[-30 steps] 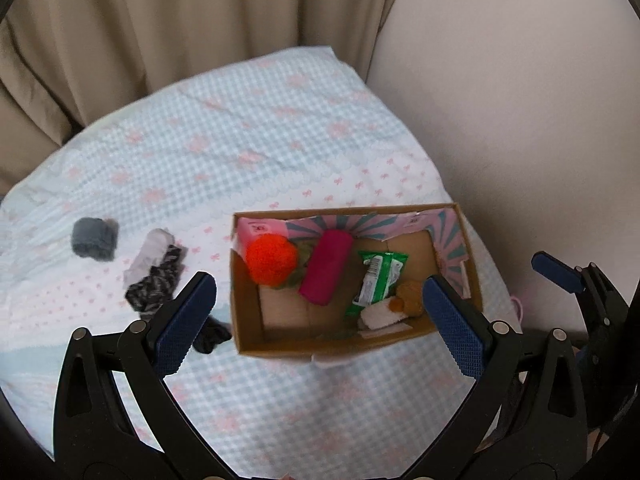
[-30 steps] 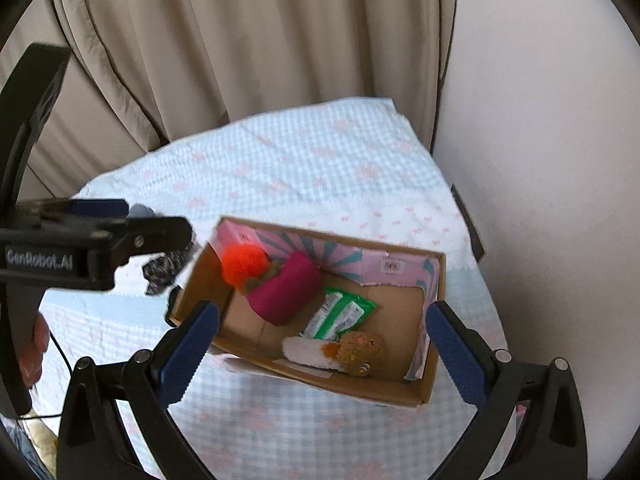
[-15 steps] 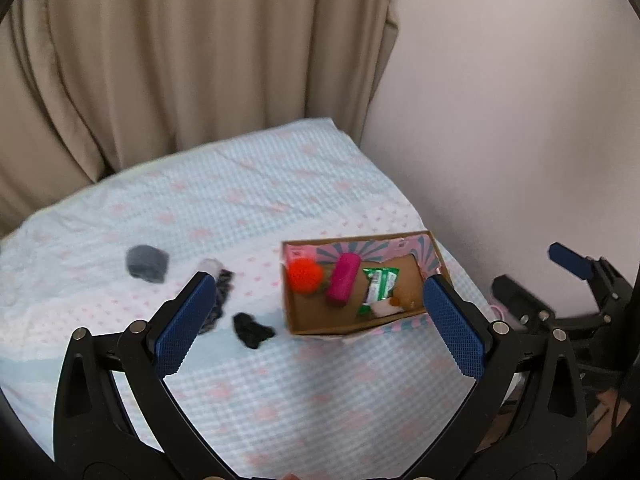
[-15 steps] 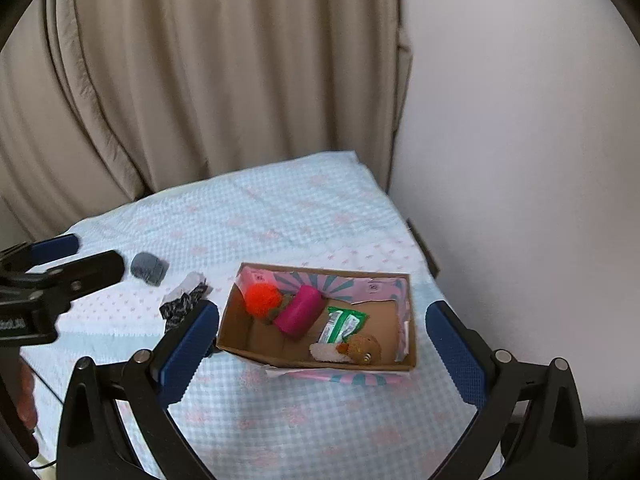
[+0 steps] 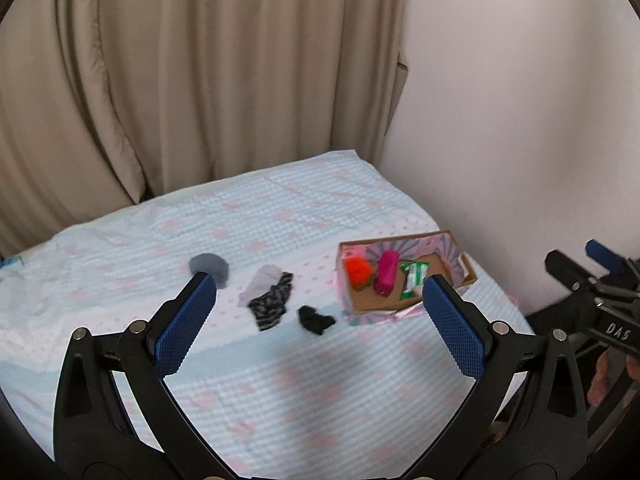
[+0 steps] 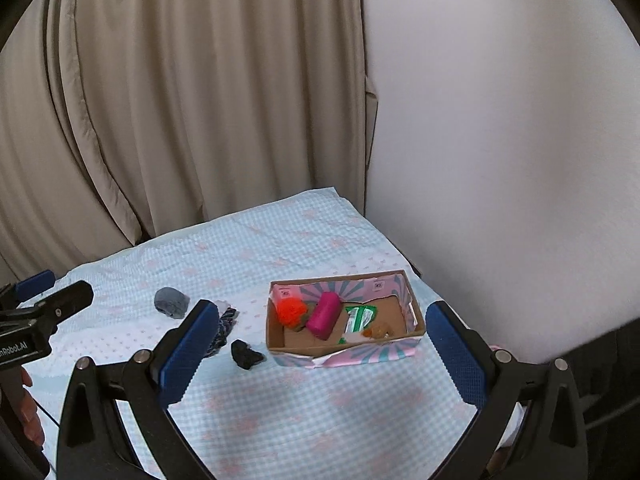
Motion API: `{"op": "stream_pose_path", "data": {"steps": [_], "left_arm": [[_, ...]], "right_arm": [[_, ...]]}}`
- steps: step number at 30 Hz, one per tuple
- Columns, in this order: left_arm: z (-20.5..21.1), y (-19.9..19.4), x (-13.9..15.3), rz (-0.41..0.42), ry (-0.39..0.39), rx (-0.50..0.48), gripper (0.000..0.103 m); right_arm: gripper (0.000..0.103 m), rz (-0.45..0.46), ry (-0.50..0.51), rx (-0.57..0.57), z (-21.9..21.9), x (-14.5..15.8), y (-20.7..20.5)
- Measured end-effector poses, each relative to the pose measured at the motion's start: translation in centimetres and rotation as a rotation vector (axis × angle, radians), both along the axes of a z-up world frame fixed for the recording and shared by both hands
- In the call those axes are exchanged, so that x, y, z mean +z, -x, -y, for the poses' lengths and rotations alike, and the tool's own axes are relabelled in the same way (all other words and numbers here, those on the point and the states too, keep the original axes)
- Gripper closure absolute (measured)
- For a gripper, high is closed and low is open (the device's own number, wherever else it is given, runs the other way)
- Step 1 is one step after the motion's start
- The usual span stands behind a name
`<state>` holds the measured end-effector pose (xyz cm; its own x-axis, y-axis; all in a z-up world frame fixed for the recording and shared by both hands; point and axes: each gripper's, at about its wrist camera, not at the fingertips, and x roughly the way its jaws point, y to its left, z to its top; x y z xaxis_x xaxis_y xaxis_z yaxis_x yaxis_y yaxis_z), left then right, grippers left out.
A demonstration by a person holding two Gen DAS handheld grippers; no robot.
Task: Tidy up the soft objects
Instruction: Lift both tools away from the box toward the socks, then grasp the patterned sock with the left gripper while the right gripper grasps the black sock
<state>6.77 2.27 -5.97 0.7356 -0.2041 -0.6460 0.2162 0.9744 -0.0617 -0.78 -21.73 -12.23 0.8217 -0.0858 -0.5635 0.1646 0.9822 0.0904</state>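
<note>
Soft, even daylight fills both views, brightest on the plain white wall (image 6: 500, 120) at upper right. Fisheye bending curves the edges into black corners. Fine detail is slightly blurred throughout.

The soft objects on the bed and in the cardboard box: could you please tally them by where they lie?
On the bedspread: 3 — grey sock ball, patterned cloth, black sock.
In the cardboard box: 3 — orange pom-pom, magenta roll, brown plush.
Total: 6.

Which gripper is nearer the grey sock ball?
Left. The left gripper is held above the bed's near-left side, toward the grey sock ball; the right gripper sits further right, facing the box.
</note>
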Motion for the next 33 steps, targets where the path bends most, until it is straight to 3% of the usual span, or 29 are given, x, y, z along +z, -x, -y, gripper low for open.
{"op": "stream_pose_path", "data": {"steps": [9, 17, 23, 33], "left_arm": [[-5.5, 0.3, -2.4, 0.019, -0.035, -0.062, 0.000], [-7.4, -2.7, -7.1, 0.026, -0.071, -0.138, 0.000], [-7.5, -6.7, -13.2, 0.009, -0.098, -0.234, 0.000], [-5.9, -15.6, -25.3, -0.064, -0.111, -0.321, 0.003]], "right_arm": [[0.000, 0.036, -0.013, -0.080, -5.6, -1.1, 2.5], [0.000, -0.001, -0.058, -0.069, -9.3, -5.8, 0.5], [0.000, -0.035, -0.079, -0.024, -11.3, -11.3, -3.0], [0.000, -0.082, 0.057, 0.121, -14.4, -22.3, -9.8]]}}
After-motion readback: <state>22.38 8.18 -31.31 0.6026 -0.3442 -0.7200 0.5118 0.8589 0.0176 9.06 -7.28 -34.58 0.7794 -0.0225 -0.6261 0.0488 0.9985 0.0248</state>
